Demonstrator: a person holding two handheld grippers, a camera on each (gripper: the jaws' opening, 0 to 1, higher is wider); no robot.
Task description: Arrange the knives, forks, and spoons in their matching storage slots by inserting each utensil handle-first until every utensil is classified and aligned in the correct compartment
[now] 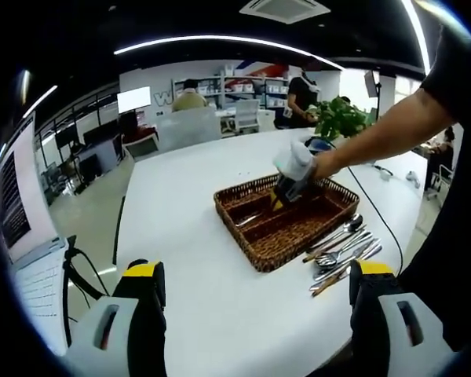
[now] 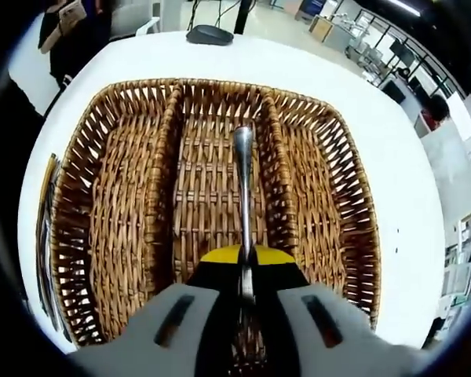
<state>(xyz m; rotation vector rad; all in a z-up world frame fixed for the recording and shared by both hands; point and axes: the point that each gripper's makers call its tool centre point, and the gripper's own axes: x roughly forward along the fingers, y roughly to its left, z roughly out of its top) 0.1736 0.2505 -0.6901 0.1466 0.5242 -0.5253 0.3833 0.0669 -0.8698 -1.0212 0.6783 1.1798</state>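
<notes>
A brown wicker tray (image 1: 261, 239) with three long compartments (image 2: 125, 196) sits on the white table. My right gripper (image 2: 243, 265) is shut on a slim metal utensil (image 2: 243, 169). The utensil's rounded end points away and hangs over the middle compartment. In the left gripper view, a person's hand holds that right gripper (image 1: 290, 179) above the tray. More knives, forks and spoons (image 1: 341, 250) lie in a loose pile on the table beside the tray, also seen at the tray's left as utensils (image 2: 44, 236). My left gripper (image 1: 259, 271) is open, well short of the tray, and holds nothing.
The white table (image 1: 188, 181) stretches wide to the left and beyond the tray. A potted plant (image 1: 341, 118) and a cable stand at its far side. A dark rounded object (image 2: 209, 34) lies past the tray. People and office desks are in the background.
</notes>
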